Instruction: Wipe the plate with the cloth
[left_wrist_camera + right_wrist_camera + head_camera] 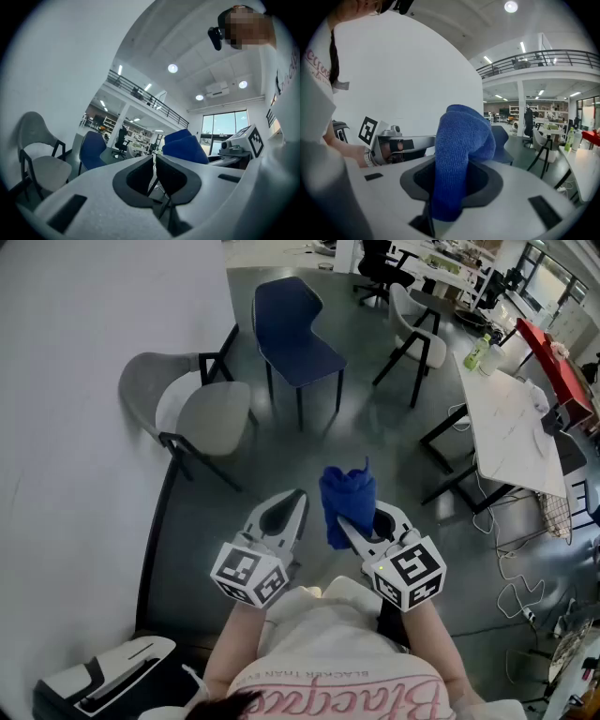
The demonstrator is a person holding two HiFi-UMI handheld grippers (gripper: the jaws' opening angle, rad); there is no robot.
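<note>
A blue cloth (345, 502) is bunched up between the jaws of my right gripper (367, 521), which is shut on it; in the right gripper view the cloth (459, 154) stands up out of the jaws and folds over. My left gripper (286, 512) is held beside it at the left, shut with nothing between its jaws. From the left gripper view the cloth (185, 147) shows at the right, past the closed jaws of the left gripper (154, 159). No plate is in any view. Both grippers are held in the air in front of the person's body, over the floor.
A grey chair (192, 413) stands by the white wall at the left and a blue chair (292, 334) stands further off. A white table (511, 427) with cables under it is at the right. A white device (112, 676) lies on the floor at the lower left.
</note>
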